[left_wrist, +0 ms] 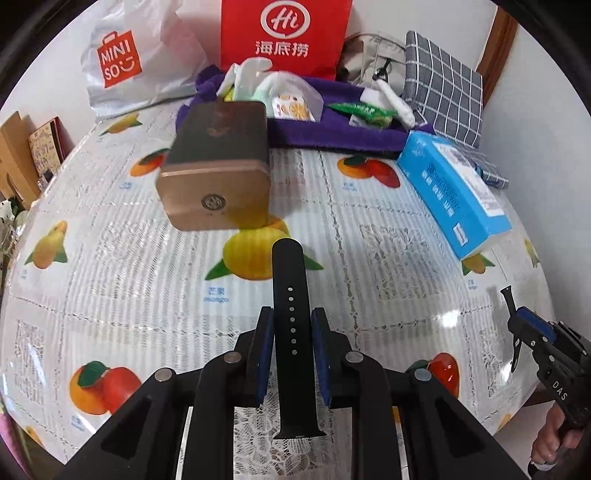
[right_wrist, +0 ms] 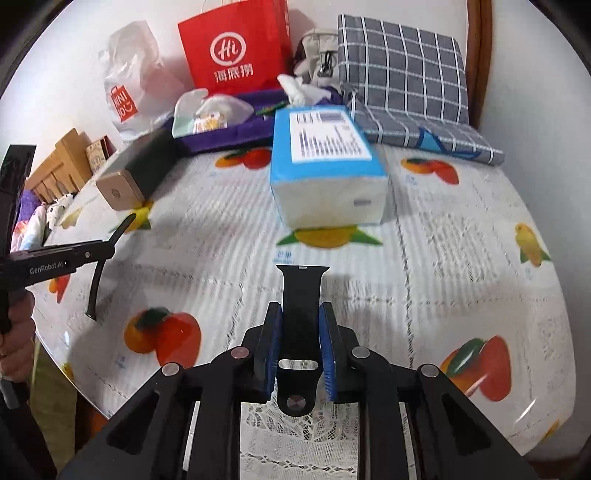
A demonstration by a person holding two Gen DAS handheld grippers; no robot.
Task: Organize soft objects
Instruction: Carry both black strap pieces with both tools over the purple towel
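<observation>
Left wrist view is showing the left hand-held gripper (left_wrist: 292, 328) closing its blue pads on a black holed watch strap (left_wrist: 290, 306), the half with the row of adjustment holes, which is pointing forward above the surface (left_wrist: 147, 295) with its fruit-print cover. Right wrist view is showing the right hand-held gripper (right_wrist: 300, 325) pinching the other black strap half (right_wrist: 300, 295), the one with the slot and metal pin stud lying nearest the camera. Both halves are being carried in the air, apart from each other, with each gripper appearing at the edge of the other's view.

Judging by this, the step in hand is bringing the two soft pieces together, or carrying them to a storage spot. Ahead are lying a brown box (left_wrist: 214, 166), a blue tissue pack (left_wrist: 454, 188) and a purple tray (left_wrist: 332, 133) already holding small packets, in front of a red bag (left_wrist: 284, 33). The next move is probably calling for lining the strap halves up, or lowering each toward the tray before the jaws are released. Their floppy free ends may be sagging, so a slow approach seems wise.
</observation>
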